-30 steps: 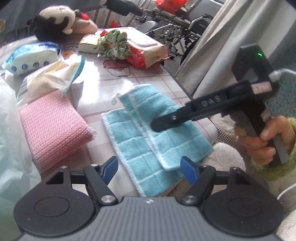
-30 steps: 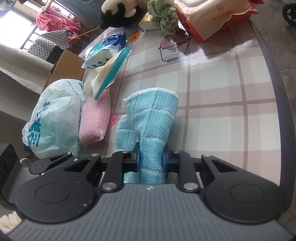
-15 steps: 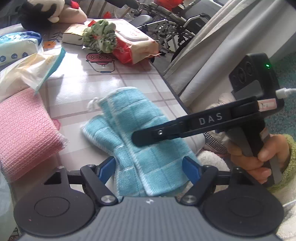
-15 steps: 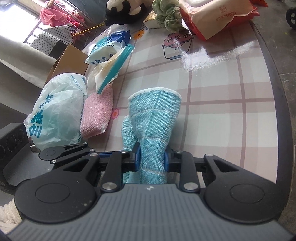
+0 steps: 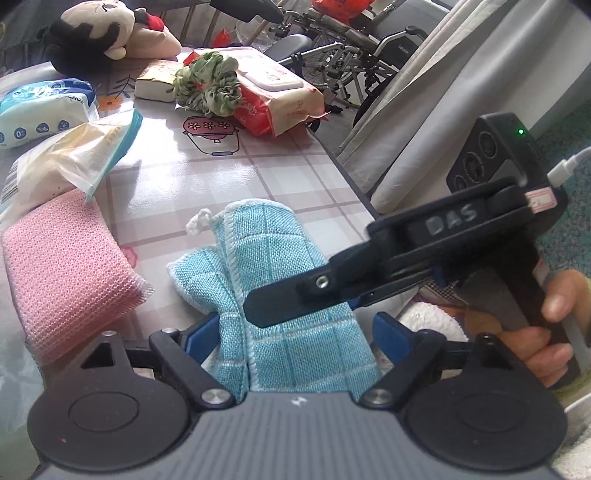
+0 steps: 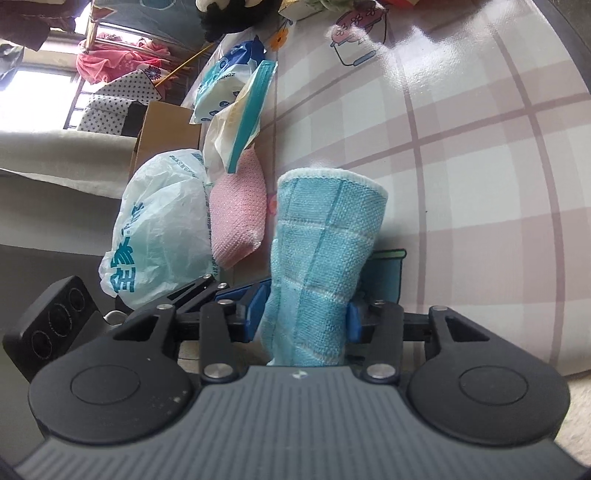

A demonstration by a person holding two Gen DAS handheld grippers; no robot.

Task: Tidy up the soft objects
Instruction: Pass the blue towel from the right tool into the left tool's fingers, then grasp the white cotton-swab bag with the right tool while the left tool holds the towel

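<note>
A folded light-blue checked cloth (image 5: 273, 258) lies near the table's front edge, with one end between the wide-apart pads of my left gripper (image 5: 295, 332), whose jaws are opening. My right gripper (image 6: 304, 314) reaches in from the right, held by a hand (image 5: 554, 332). Its jaws are opening around a raised fold of the blue cloth (image 6: 325, 236), which fills the gap loosely. From the left wrist view, the right gripper (image 5: 266, 306) hovers over the cloth's middle.
A pink knitted cloth (image 5: 62, 273) lies to the left, with tissue packs (image 5: 70, 155) behind it and a white plastic bag (image 6: 162, 225) beyond. A green scrunchie (image 5: 207, 88), a wipes pack (image 5: 280, 99) and a plush toy (image 5: 103, 33) sit at the back. The table edge (image 5: 351, 181) runs along the right.
The right gripper's jaws have spread from a tight pinch on the blue cloth, and it has rolled. The left gripper's jaws have widened, and the cloth now sits between them.
</note>
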